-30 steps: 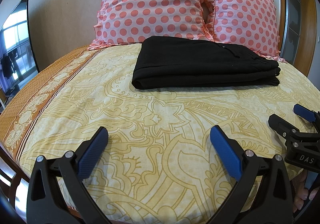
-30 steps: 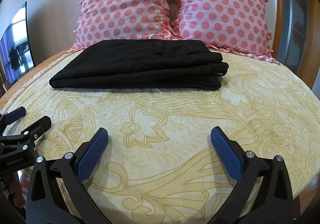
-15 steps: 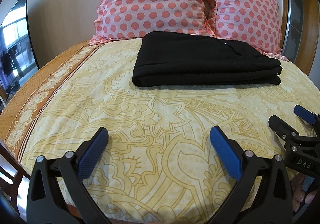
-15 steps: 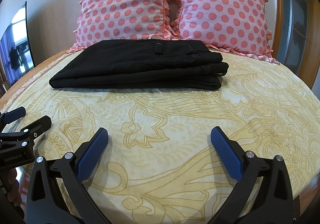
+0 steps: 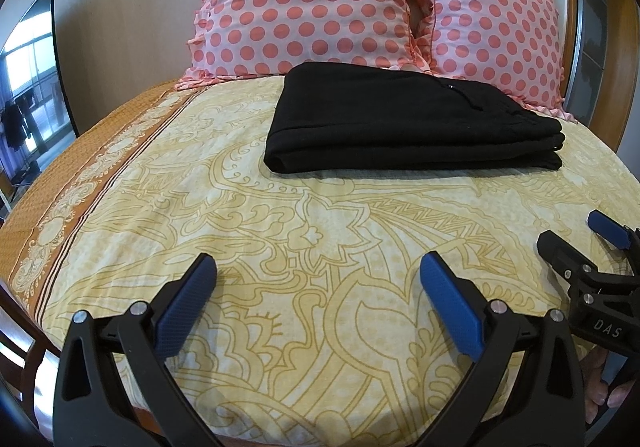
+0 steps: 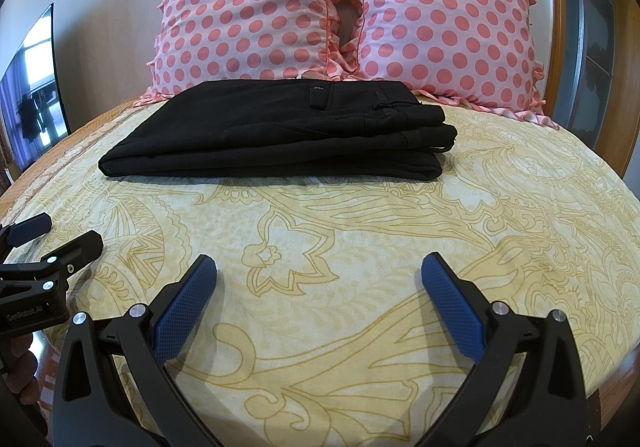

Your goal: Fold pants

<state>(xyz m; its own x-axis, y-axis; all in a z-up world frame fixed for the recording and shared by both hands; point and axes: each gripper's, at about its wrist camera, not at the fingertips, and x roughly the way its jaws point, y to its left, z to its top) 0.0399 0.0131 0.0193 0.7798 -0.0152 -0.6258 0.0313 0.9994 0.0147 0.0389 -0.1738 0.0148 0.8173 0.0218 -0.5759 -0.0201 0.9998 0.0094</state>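
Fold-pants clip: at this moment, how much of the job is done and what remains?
Done, by the look of it: the black pants lie in a compact layered stack on the yellow bedspread, in front of the polka-dot pillows. Nothing in hand: the left gripper and right gripper are open, near the bed's front edge, apart from the pants. No fold visibly left.

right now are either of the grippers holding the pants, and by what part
Nothing is held. The left gripper and right gripper are both open over the bedspread, apart from the folded black pants.
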